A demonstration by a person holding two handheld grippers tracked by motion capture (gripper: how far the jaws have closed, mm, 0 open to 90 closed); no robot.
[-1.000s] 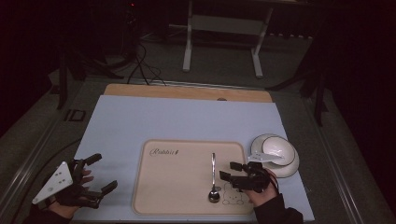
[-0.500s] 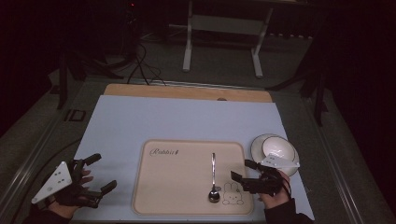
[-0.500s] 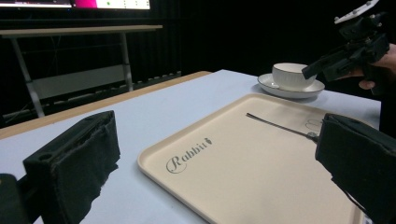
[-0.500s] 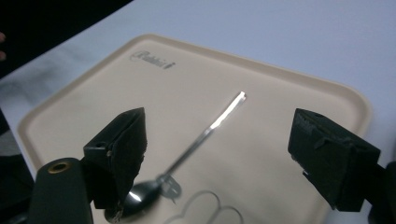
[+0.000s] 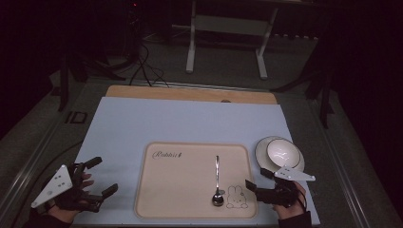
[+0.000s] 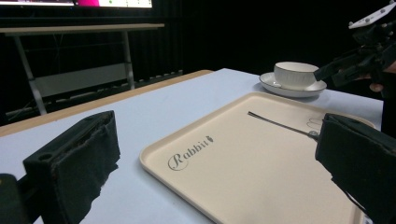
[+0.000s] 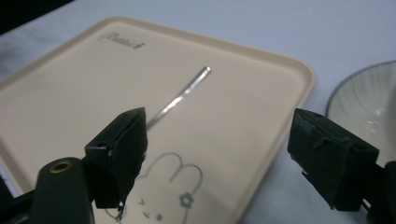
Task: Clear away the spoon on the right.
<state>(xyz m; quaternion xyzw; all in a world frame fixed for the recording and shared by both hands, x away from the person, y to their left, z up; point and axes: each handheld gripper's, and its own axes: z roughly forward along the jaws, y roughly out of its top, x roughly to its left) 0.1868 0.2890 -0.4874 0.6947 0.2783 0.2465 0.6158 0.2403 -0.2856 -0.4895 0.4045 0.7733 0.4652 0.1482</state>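
A beige tray [image 5: 180, 190] marked "Rabbit" lies on the pale blue table top. A metal spoon [image 5: 217, 178] rests on it, bowl toward me, near a printed rabbit. My right gripper [image 5: 256, 178] hovers at the tray's right edge, open. Its jaws have just been opening and nothing is between them. In the right gripper view the spoon handle [image 7: 182, 95] lies beyond the right gripper [image 7: 224, 154], apart from both pads. My left gripper [image 5: 103, 175] stands open left of the tray. The left gripper [image 6: 219, 172] looks across the tray [image 6: 233, 158] at the spoon [image 6: 280, 125].
A white cup [image 5: 281, 153] stands on a saucer [image 5: 260, 147] just right of the tray, close behind my right hand. The cup [image 6: 295, 73] shows at the far side in the left gripper view. A wooden strip [image 5: 190, 93] runs along the table's far edge.
My right gripper has drawn back to the right, from over the spoon's bowl to the tray's right edge. The spoon stays on the tray. The left gripper has kept still.
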